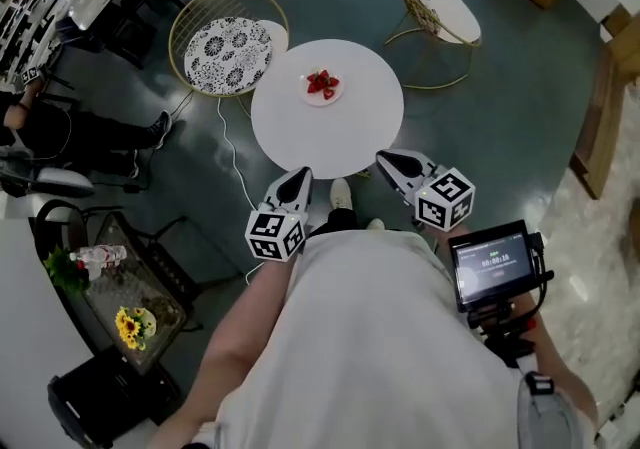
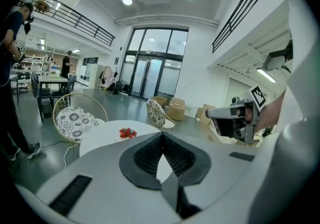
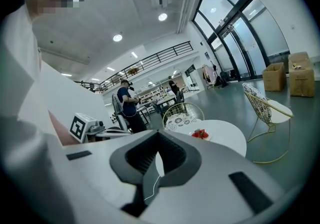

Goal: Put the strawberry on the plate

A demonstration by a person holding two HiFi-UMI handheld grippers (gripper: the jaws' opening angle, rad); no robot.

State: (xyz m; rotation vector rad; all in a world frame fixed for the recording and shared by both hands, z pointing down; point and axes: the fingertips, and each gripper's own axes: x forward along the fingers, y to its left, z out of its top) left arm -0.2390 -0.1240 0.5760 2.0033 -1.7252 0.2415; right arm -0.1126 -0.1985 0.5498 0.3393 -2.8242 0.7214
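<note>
Head view: a round white tabletop (image 1: 335,132) stands in front of the person. A small plate (image 1: 311,97) sits on its far half, with a cluster of red strawberries (image 1: 322,83) on it. The left tool (image 1: 301,175) and right tool (image 1: 384,159) are held close to the body, short of the tabletop's near edge. The plate lies straight ahead of both tools, well apart from them, and looks slightly closer to the left one.

Left gripper view: the left tool (image 2: 161,135) has its jaws pressed together with nothing between them. The strawberries (image 2: 128,132) lie ahead and left.

Right gripper view: the right tool (image 3: 157,136) is likewise closed and empty. The strawberries (image 3: 200,133) lie ahead and right. They are too small to show any long axis.
</note>
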